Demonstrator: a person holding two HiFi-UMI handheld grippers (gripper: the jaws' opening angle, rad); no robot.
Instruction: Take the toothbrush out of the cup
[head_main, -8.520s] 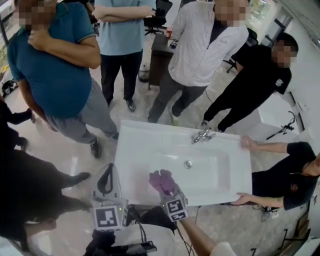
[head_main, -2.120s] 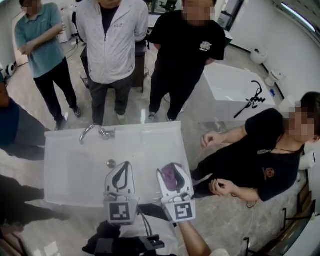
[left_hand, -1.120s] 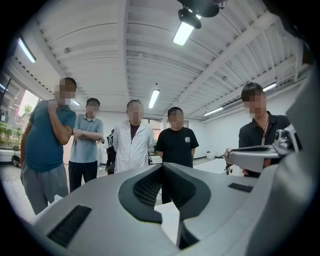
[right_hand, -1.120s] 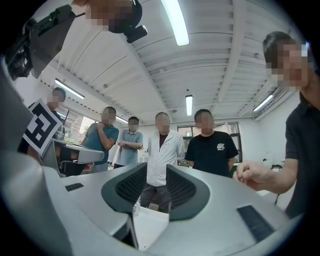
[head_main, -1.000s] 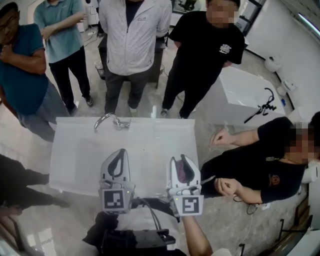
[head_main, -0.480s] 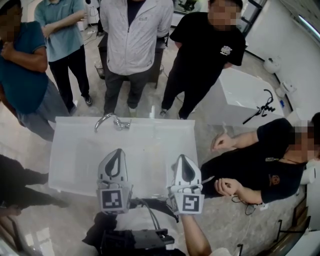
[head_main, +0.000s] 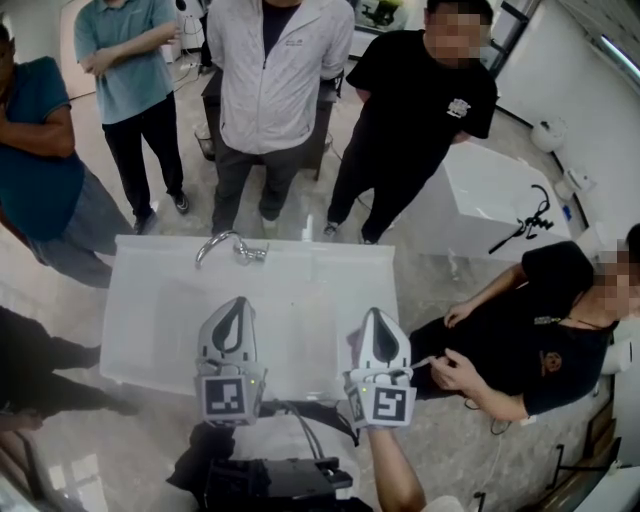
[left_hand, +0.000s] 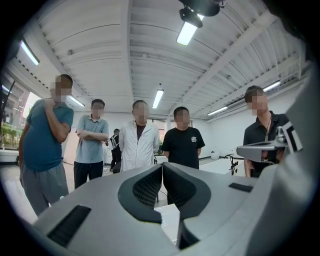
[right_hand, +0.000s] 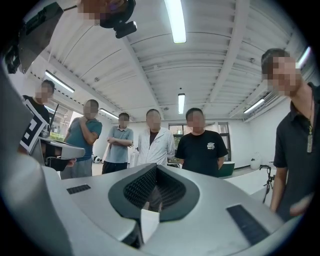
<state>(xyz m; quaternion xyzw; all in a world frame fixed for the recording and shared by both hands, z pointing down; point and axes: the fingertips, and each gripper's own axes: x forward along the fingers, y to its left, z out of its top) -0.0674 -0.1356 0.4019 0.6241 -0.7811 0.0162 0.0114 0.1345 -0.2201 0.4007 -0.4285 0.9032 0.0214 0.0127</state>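
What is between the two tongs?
Only bare white sink lies between the left tongs and the right tongs, seen in the head view.

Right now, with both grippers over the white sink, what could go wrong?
The hand of the person in black crouching at the right lies close beside the right gripper; a sideways swing could hit it. No cup or toothbrush shows in any view; the left gripper, like the right, has shut, empty jaws, so reaching would be blind.

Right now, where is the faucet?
Head view: the faucet sits on the far rim of the sink, left of centre, just beyond the left tool and before the person in the white jacket.
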